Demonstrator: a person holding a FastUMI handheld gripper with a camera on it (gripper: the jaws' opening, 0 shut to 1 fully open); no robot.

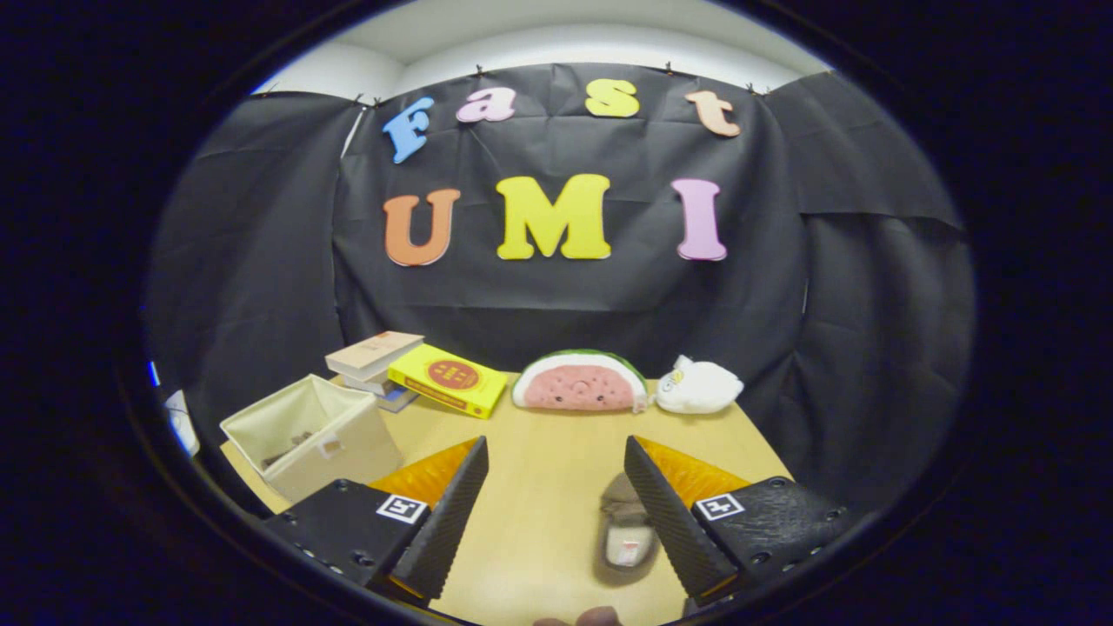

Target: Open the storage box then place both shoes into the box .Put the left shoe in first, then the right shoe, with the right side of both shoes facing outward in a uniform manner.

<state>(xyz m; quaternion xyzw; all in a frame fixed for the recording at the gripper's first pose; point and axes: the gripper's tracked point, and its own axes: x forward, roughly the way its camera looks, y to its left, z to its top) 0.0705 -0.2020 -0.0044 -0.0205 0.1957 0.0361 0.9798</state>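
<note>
Your gripper [552, 496] is spread wide, grasping nothing. 1 shoe [624, 530] lies on the table [539, 452] just inside the right finger. The box [309, 435] stands open beyond the left finger. Centre the fingers over the shoe, then descend before closing.

No text can be read for certain. Square black-and-white coded markers are seen on the tongs [556, 513], one on each finger [439, 522], but no letters or numbers are carried by them. A round red emblem and lines of small print are borne by the yellow book [448, 379] at the left of centre, too small to be made out. The cover of the beige book [374, 352] beside it is likewise illegible.
</note>
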